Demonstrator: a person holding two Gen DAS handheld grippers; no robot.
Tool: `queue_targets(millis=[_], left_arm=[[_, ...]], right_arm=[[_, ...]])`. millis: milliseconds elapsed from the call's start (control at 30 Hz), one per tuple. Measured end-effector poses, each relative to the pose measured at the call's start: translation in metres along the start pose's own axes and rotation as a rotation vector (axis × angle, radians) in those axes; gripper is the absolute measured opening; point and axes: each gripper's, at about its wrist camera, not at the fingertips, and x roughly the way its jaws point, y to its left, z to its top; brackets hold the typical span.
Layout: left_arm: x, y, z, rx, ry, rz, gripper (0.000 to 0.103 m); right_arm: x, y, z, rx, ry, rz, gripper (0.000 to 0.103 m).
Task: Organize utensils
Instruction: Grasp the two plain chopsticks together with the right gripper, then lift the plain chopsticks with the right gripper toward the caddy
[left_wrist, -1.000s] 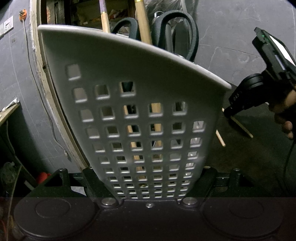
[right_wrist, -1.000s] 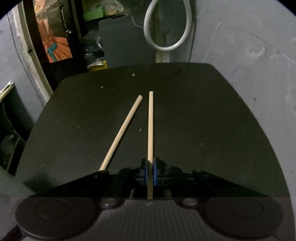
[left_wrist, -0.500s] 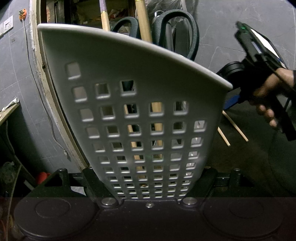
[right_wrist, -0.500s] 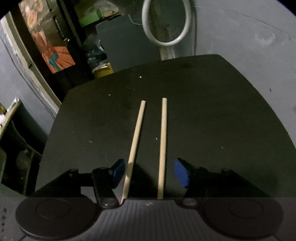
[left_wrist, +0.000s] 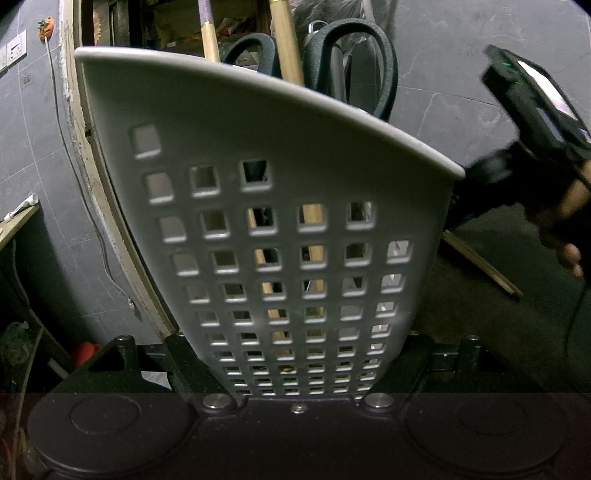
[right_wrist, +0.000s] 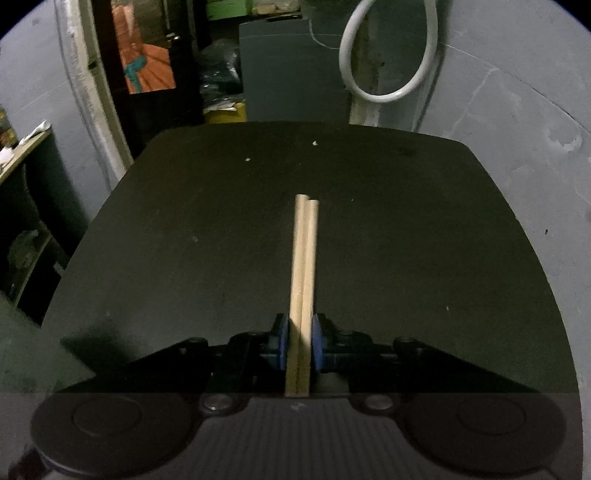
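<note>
Chopsticks — two pale wooden ones, side by side and touching — lie on the dark worktop, their near ends between the blue pads of the right hand-held gripper, whose jaws have just been closing and now seem to press on the pair. The left hand-held gripper clamps the base of a white perforated holder, tilted, with scissors and wooden handles standing inside it.
</note>
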Motion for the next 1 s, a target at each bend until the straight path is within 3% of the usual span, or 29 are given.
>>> queue_targets(millis=[567,600,633,700,933,1000], left_arm=[[-0.001,0.0,0.001,0.001,0.0,-0.002,0.077],[-0.001,0.0,0.001,0.0,0.0,-0.002,0.077],[-0.001,0.0,0.001,0.0,0.0,-0.001,0.077],[-0.001,0.0,0.0,0.001,-0.001,0.0,0.077],[-0.002,-0.003,-0.001,0.001,-0.004,0.004,0.077],[-0.002,-0.003,0.0,0.001,-0.004,0.004,0.077]], right_arm=[[-0.072,-0.016,-0.078,-0.055,0.034,0.095,0.017],[-0.072,-0.017,-0.078,-0.055,0.035,0.105,0.021],[-0.071,-0.018,-0.076,-0.049,0.038,0.115,0.032],[-0.068,-0.021,-0.071,-0.033,0.043,0.132,0.04],[-0.047,-0.012,-0.043,-0.017,0.065,0.079,0.044],[-0.042,-0.004,-0.038,-0.04,0.066,0.051,0.036]])
